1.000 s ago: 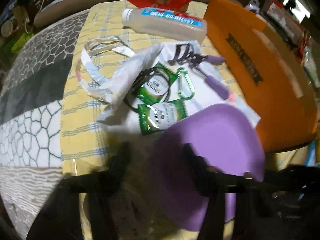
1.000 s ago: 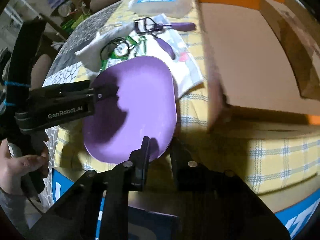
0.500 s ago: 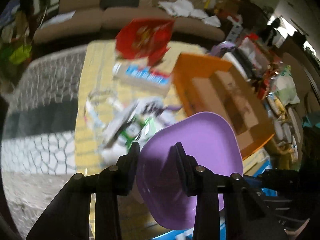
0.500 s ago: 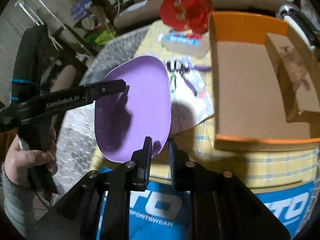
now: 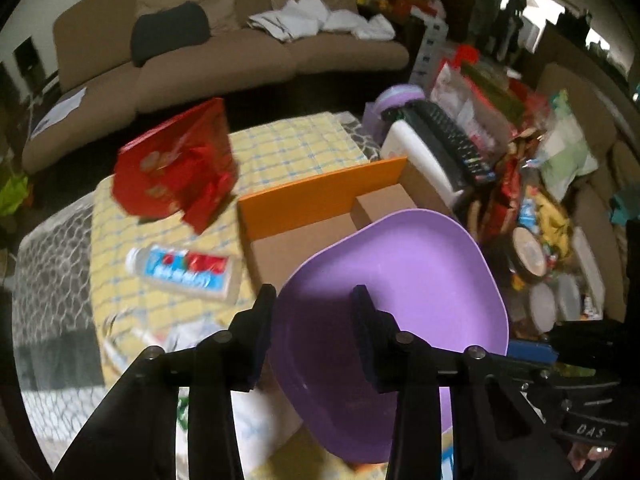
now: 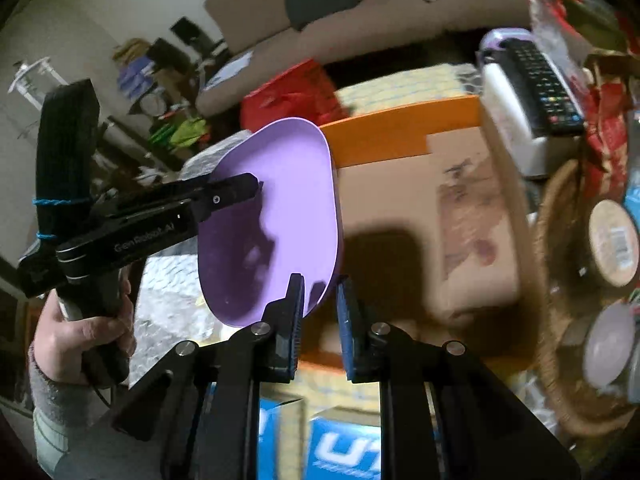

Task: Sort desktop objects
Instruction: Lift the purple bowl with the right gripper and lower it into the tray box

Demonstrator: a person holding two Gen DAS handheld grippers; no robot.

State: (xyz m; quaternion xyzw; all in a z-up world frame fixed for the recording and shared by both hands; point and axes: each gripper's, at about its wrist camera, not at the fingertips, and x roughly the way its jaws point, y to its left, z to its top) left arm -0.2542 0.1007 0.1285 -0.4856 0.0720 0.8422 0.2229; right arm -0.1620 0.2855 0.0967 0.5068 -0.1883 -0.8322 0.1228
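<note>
We see a purple tray (image 5: 400, 280) held up in the air between both grippers, over the near edge of the orange box (image 5: 320, 196) on the yellow checked table (image 5: 288, 140). Left gripper (image 5: 312, 308): the tray's rim sits between its fingers, jaws opening; we cannot tell whether the pads still touch the rim. Right gripper (image 6: 318, 300): fingers narrowly apart with the tray's near rim between them, left pad against the rim; the grip on the other side is unclear. In the right wrist view a hand (image 6: 80, 332) in a grey sleeve holds the left gripper's handle. On the table: a red bag (image 5: 176, 164) at the far side, and a bottle (image 5: 184, 268) lying flat left of the box. A remote (image 6: 540, 80) lies on a white item right of the box.
</note>
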